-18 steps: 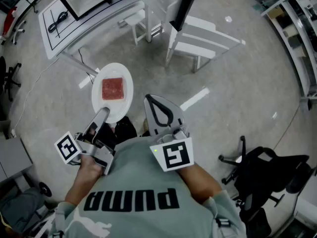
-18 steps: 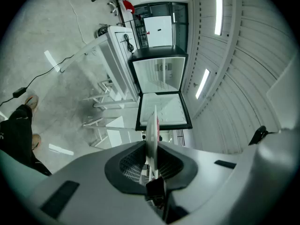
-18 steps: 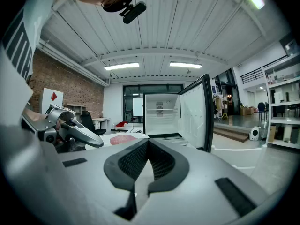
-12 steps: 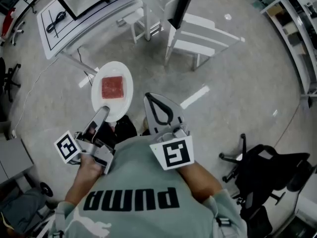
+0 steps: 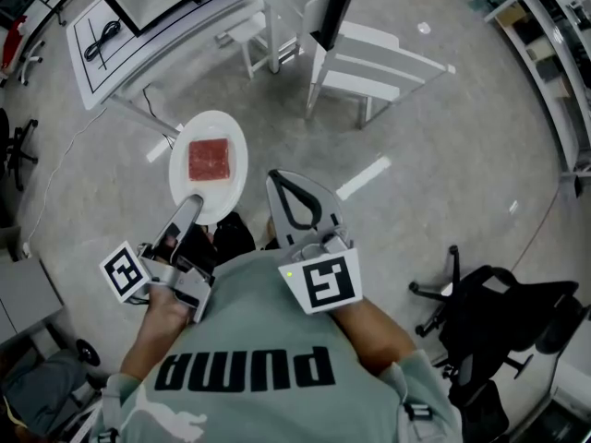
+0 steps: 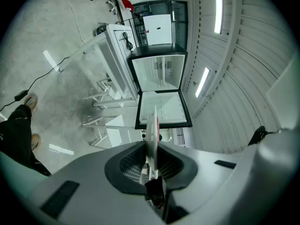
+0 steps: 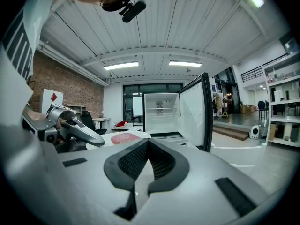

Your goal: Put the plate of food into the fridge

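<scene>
The head view shows the left gripper (image 5: 190, 207) clamped on the near rim of the plate (image 5: 227, 196), held level over the floor, with a red block of food (image 5: 209, 160) in its middle. The right gripper (image 5: 275, 179) is just beside it, apart from the plate, jaws together on nothing. That view does not show the fridge (image 7: 161, 109). The right gripper view does: it stands ahead with its door (image 7: 194, 109) swung open to the right and a white inside with a shelf. The left gripper view shows the plate edge-on between its pads.
</scene>
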